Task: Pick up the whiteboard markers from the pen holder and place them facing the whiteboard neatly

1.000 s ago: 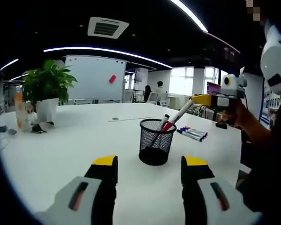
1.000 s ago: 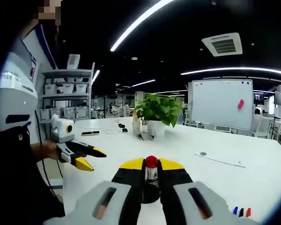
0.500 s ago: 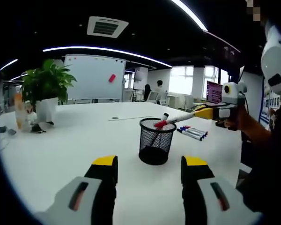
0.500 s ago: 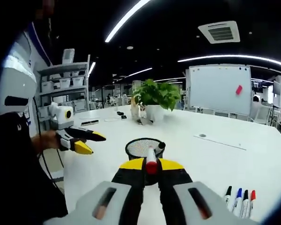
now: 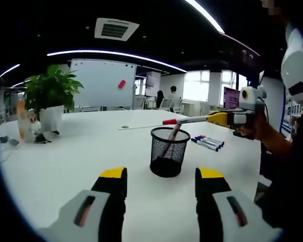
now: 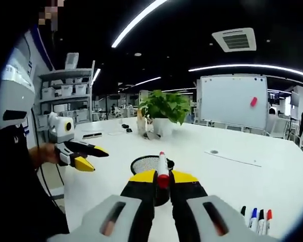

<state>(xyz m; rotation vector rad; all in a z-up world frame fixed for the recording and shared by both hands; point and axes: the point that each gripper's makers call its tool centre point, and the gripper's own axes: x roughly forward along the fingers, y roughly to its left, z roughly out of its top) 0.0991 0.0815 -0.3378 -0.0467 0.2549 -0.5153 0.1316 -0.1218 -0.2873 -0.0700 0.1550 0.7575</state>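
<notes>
Four markers placed, one in hand, one left

Four whiteboard markers lie side by side on the white table, right of the mesh pen holder. Right gripper is clamped on a red-capped marker, held level above the holder. One marker remains inside. Left gripper hovers near, jaws apart.

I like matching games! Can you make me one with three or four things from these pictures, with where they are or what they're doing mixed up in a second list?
Things:
1. red-capped marker
2. pen holder
3. row of markers
4. potted plant

Places or states:
A. lying flat on the table
B. standing by the table's far edge
C. clamped in the right gripper, held level in the air
D. black mesh, upright, one marker still inside

Pairs: 1-C, 2-D, 3-A, 4-B
</notes>
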